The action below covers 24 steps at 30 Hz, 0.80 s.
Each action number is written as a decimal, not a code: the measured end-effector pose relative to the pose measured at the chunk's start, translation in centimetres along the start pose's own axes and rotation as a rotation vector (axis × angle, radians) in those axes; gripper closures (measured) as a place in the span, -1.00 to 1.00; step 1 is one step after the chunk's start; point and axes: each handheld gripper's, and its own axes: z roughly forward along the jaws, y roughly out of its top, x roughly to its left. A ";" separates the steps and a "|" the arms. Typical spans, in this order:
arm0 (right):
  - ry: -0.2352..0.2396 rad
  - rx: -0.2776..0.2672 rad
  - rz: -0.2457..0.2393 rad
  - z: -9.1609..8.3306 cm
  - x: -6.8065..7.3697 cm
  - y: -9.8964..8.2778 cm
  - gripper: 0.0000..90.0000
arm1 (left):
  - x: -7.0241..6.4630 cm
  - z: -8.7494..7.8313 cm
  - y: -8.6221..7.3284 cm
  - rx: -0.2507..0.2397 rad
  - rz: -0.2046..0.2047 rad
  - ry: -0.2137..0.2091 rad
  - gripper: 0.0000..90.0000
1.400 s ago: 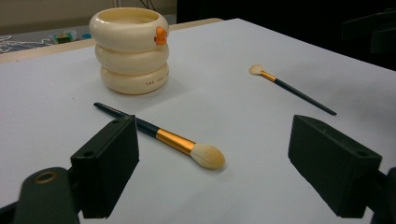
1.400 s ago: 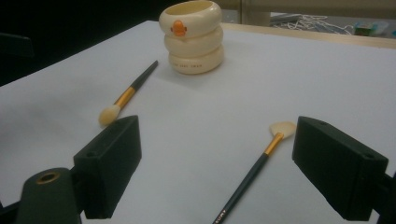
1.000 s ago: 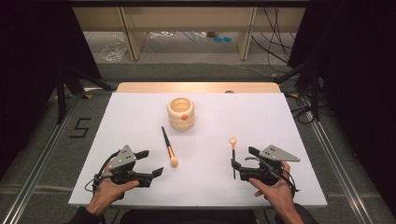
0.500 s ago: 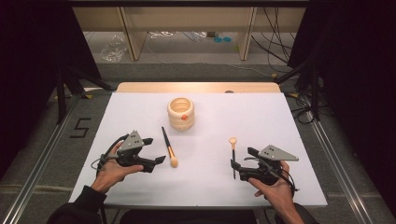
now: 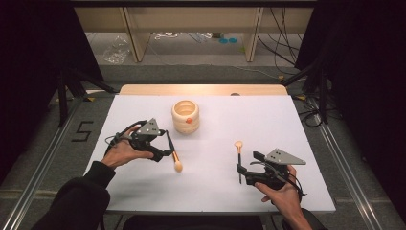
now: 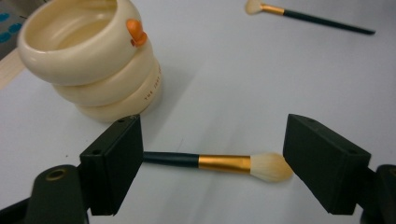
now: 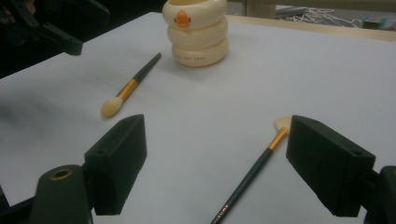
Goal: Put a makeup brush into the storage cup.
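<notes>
**Legible Markings: Findings**

One numeral is readable: a dark "5" [image 5: 84, 130] on the grey floor to the left of the bench, seen from the high view. The cream ringed brush holder [image 6: 100, 60] carries small dark lettering on its lower ring, beginning "THE"; the remainder is too small to make out. Nothing else is legible.

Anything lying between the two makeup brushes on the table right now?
No. Between the round-tipped brush and the flat-tipped brush the high view shows bare white tabletop.
</notes>
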 end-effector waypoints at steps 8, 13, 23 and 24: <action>0.019 -0.004 0.011 0.2 -0.1 -0.1 -0.52 | 1.8 2.3 -0.3 0.114 0.075 -0.057 -0.50; 0.012 -0.004 0.009 0.3 -0.2 -0.2 -0.52 | 2.4 3.1 0.0 0.133 0.093 -0.089 -0.50; 0.004 -0.008 -0.012 0.3 -0.2 -0.2 -0.49 | 2.9 5.2 0.6 0.181 0.106 -0.182 -0.44; 0.004 -0.009 -0.013 0.3 -0.3 -0.2 -0.49 | 2.9 5.4 0.6 0.187 0.104 -0.185 -0.44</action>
